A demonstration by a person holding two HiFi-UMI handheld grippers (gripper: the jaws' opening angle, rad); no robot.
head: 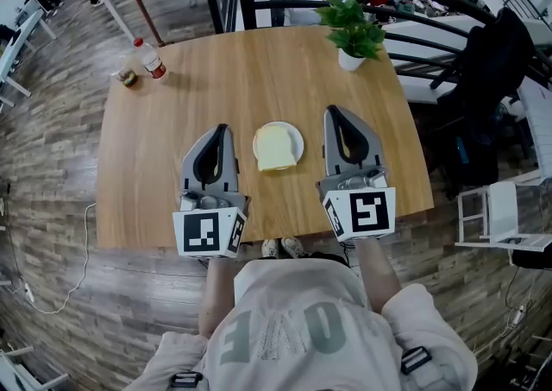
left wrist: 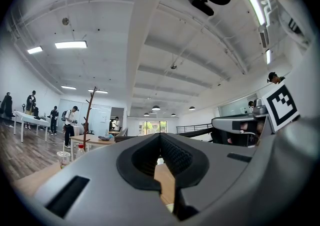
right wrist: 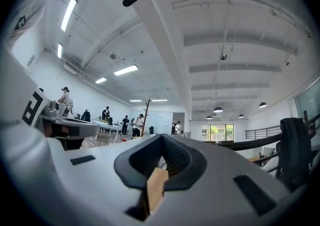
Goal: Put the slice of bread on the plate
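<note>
A pale slice of bread (head: 274, 149) lies on a small white plate (head: 299, 146) near the front middle of the wooden table (head: 259, 70). My left gripper (head: 222, 129) hovers just left of the plate, shut with nothing in it. To the plate's right my right gripper (head: 335, 110) is likewise shut and empty. Neither touches the bread or the plate. Both gripper views look slightly upward over the closed jaw tips, left gripper (left wrist: 160, 135) and right gripper (right wrist: 162, 136), at the ceiling; the bread is hidden there.
A potted plant (head: 352, 35) stands at the table's far right. A red-capped bottle (head: 152, 59) and a small jar (head: 128, 78) sit at the far left. A black railing runs behind the table, and a chair draped with a dark jacket (head: 492, 96) stands to the right.
</note>
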